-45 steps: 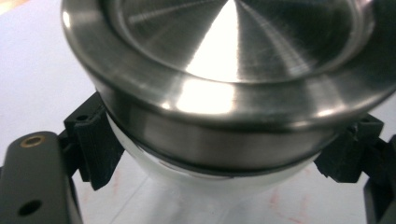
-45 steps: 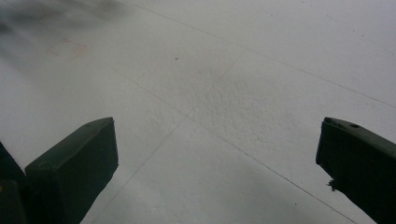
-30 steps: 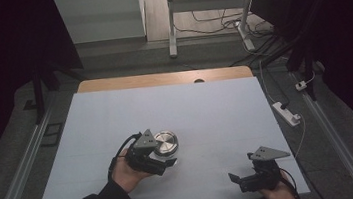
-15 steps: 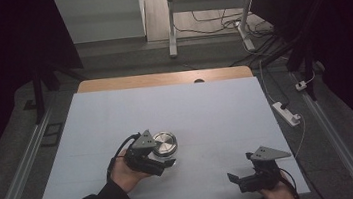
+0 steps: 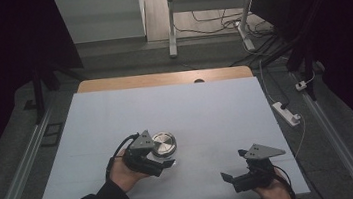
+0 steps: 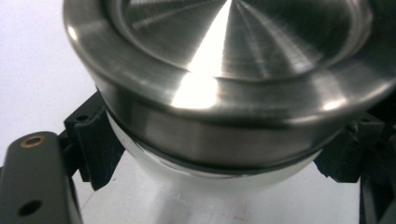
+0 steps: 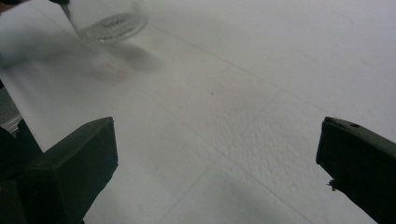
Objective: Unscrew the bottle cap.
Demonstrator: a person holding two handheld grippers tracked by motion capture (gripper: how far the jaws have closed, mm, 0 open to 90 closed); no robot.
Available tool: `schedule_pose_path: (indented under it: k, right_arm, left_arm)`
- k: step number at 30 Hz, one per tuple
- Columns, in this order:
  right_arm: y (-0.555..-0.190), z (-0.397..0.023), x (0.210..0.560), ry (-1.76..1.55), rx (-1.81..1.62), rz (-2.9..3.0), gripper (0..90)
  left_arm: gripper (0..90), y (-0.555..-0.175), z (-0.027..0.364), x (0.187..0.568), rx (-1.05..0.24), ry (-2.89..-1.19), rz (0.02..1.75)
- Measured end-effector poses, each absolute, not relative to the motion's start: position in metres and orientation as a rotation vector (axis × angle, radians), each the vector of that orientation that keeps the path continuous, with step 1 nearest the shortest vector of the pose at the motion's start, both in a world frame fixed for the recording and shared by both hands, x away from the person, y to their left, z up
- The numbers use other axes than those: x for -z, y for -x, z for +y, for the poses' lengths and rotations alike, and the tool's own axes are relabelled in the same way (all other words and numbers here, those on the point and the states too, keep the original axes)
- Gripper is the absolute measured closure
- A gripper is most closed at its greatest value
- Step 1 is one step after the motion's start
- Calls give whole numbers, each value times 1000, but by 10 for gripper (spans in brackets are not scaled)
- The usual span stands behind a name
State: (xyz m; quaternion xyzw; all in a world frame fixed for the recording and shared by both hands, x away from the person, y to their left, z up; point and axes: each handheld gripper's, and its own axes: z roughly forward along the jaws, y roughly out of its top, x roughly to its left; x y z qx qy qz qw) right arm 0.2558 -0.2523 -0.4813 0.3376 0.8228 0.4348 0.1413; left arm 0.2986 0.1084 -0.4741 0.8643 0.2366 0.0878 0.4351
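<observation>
From the high view, the left gripper sits at a round jar with a brushed metal lid near the middle of the white table. The right gripper waits well apart by the near edge.

The left gripper view adds what that one cannot: the black jaws flank the pale body just under the lid, one on each side, apparently pinching it, though the contact itself is hard to make out. To do this well, grip below the rim, squarely across the widest part, and keep the jar level.

In the right gripper view the jaws stand wide apart over bare table, with the jar's clear base far off.
</observation>
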Motion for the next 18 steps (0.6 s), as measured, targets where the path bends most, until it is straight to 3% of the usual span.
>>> schedule_pose_path:
  k: [18]
  right_arm:
    - [-268,-197,451,-756,-1356,2459,0]
  left_arm:
    - [156,-299,110,474,-222,-2140,573]
